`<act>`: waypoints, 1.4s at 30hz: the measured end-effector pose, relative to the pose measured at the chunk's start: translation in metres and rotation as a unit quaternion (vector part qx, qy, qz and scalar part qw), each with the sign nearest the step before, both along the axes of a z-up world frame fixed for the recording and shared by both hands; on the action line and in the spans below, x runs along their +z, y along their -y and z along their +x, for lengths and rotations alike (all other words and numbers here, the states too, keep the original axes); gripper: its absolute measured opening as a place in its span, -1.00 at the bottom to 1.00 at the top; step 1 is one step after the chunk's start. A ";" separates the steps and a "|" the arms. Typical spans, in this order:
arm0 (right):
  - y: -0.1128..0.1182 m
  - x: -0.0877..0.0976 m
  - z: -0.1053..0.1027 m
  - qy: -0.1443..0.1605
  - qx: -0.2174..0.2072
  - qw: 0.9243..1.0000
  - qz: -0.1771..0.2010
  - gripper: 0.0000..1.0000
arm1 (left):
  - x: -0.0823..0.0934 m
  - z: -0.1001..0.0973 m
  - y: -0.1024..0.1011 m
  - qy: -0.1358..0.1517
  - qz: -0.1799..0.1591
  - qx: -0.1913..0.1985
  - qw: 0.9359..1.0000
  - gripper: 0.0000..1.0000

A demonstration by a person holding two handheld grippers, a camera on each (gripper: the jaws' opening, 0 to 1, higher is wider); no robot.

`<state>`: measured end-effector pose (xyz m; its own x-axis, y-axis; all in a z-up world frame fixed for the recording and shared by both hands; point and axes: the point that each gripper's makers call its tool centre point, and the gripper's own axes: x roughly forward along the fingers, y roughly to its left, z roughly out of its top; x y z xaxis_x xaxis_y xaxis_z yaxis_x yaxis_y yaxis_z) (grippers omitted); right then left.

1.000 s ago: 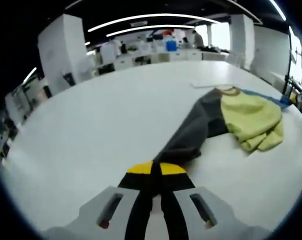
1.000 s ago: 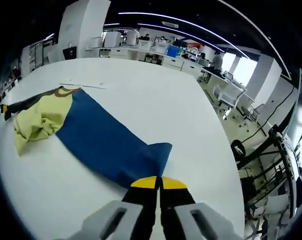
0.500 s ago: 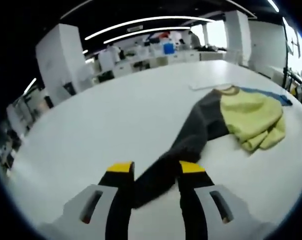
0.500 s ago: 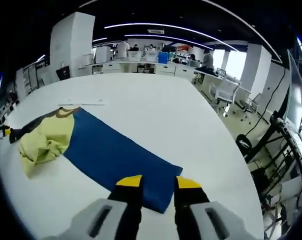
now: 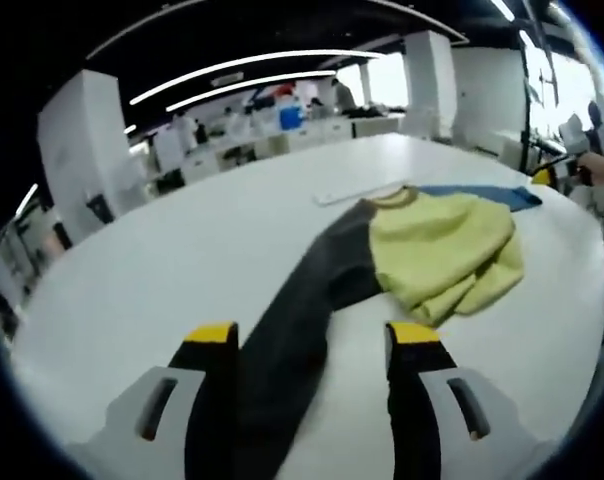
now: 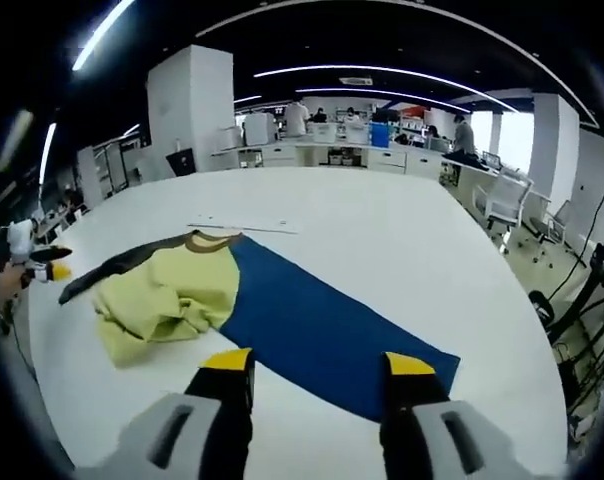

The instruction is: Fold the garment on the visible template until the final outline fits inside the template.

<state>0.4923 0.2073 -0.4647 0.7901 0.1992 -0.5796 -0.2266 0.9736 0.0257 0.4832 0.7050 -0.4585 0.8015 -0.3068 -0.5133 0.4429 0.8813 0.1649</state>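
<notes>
The garment lies stretched out on the white table (image 5: 162,270). It has a crumpled yellow-green body (image 5: 442,250), a dark grey sleeve (image 5: 302,320) and a blue sleeve (image 6: 322,325). In the left gripper view my left gripper (image 5: 312,335) stands open, its yellow-tipped jaws either side of the grey sleeve's end. My right gripper (image 6: 320,362) is open too, raised over the near end of the blue sleeve. The left gripper (image 6: 42,262) shows small at the far left of the right gripper view, past the grey sleeve (image 6: 112,268). A thin line, possibly the template's edge (image 6: 242,226), runs just beyond the collar.
The table's edge (image 6: 527,330) curves close past the blue sleeve. An open office lies around: white pillars (image 6: 192,110), desks with chairs (image 6: 502,195) and people in the distance.
Both grippers have opened and let go of the sleeve ends, which now rest flat on the table. Both cameras have lifted and drawn back a little.
</notes>
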 end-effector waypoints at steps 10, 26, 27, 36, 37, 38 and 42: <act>-0.062 -0.001 -0.003 0.000 0.072 0.997 0.031 0.05 | -0.010 -0.011 0.051 -0.004 -0.022 -0.052 0.998 0.01; -0.146 -0.020 -0.015 -0.016 0.155 0.984 0.084 0.03 | -0.040 -0.019 0.098 -0.036 -0.021 -0.128 0.991 -0.36; -0.150 -0.023 -0.016 -0.018 0.156 0.984 0.085 0.01 | -0.042 -0.019 0.100 -0.038 -0.020 -0.131 0.990 -0.38; -0.196 -0.040 -0.030 -0.046 0.178 0.977 0.112 -0.19 | -0.054 -0.014 0.109 -0.040 -0.013 -0.142 0.989 -0.45; -0.199 -0.042 -0.031 -0.047 0.178 0.977 0.110 -0.19 | -0.055 -0.012 0.109 -0.041 -0.012 -0.142 0.989 -0.45; -0.201 -0.045 -0.031 -0.049 0.177 0.977 0.108 -0.19 | -0.057 -0.011 0.108 -0.043 -0.010 -0.140 0.989 -0.46; -0.208 -0.052 -0.030 -0.057 0.158 0.978 0.122 -0.21 | -0.060 -0.007 0.106 -0.046 -0.012 -0.134 0.990 -0.51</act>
<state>0.4625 0.4152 -0.5170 0.5997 0.5661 -0.5656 -0.4970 0.8174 0.2911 0.4759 0.5989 -0.5185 0.6405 -0.5145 -0.5701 0.6731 0.7335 0.0943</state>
